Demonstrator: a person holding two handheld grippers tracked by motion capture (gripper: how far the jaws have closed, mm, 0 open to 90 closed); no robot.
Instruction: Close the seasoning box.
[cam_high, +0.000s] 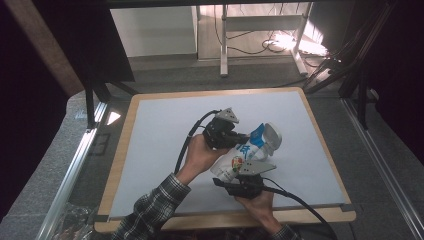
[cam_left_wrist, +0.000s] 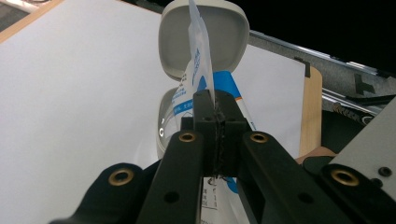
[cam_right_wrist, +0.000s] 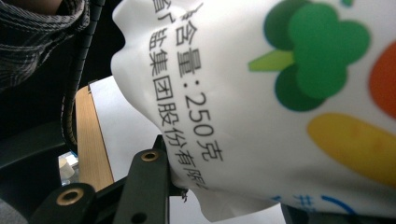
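Grippers both clamp the bag (cam_high: 239, 159): left gripper (cam_left_wrist: 215, 122) its top edge, right gripper (cam_high: 243, 181) its bottom.

White pouch (cam_right_wrist: 280, 107) with green, orange, yellow vegetable print

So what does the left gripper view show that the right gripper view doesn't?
Left gripper view alone: the left claw shut on the pouch's thin top edge, and behind it an open grey lidded container.

Right gripper view alone: the pouch's printed face close up, with a broccoli picture, black text, and a plaid sleeve.

Both: the white pouch and the white table surface.
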